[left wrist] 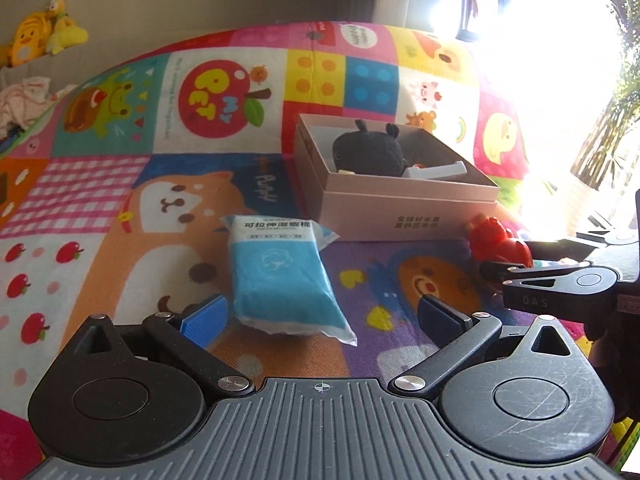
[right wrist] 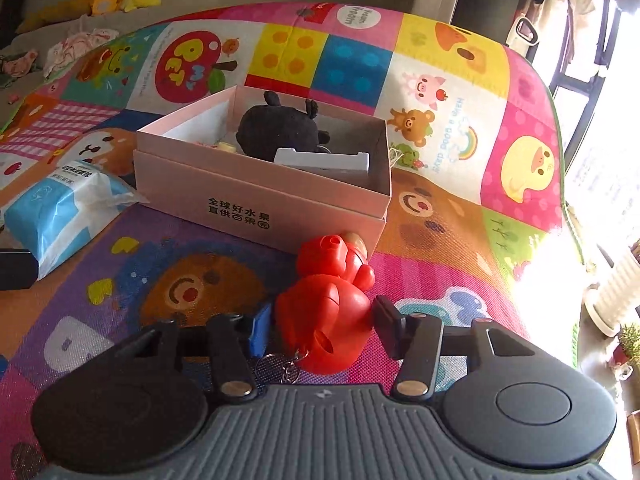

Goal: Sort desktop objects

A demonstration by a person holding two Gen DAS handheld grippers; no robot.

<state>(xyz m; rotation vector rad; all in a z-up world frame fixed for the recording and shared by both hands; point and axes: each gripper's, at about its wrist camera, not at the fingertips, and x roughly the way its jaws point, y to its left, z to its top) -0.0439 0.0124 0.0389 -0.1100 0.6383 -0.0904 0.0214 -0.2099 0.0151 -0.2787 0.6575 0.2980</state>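
A blue and white cotton-pad packet (left wrist: 280,276) lies on the colourful mat, just ahead of my left gripper (left wrist: 322,316), which is open and empty with its jaws on either side of the packet's near end. My right gripper (right wrist: 322,326) is shut on a red toy figure (right wrist: 328,312) with a key ring, close to the mat. The red toy also shows in the left wrist view (left wrist: 500,240). The pink open box (right wrist: 256,196) stands behind it and holds a black plush toy (right wrist: 280,128) and a white object (right wrist: 324,160). The packet also shows at the left of the right wrist view (right wrist: 60,216).
The patterned mat (left wrist: 100,220) covers the whole surface. Yellow plush toys (left wrist: 44,32) and clothes lie on a sofa at the back left. A bright window and a potted plant (left wrist: 608,136) are on the right. The right gripper's body (left wrist: 568,280) sits right of the left one.
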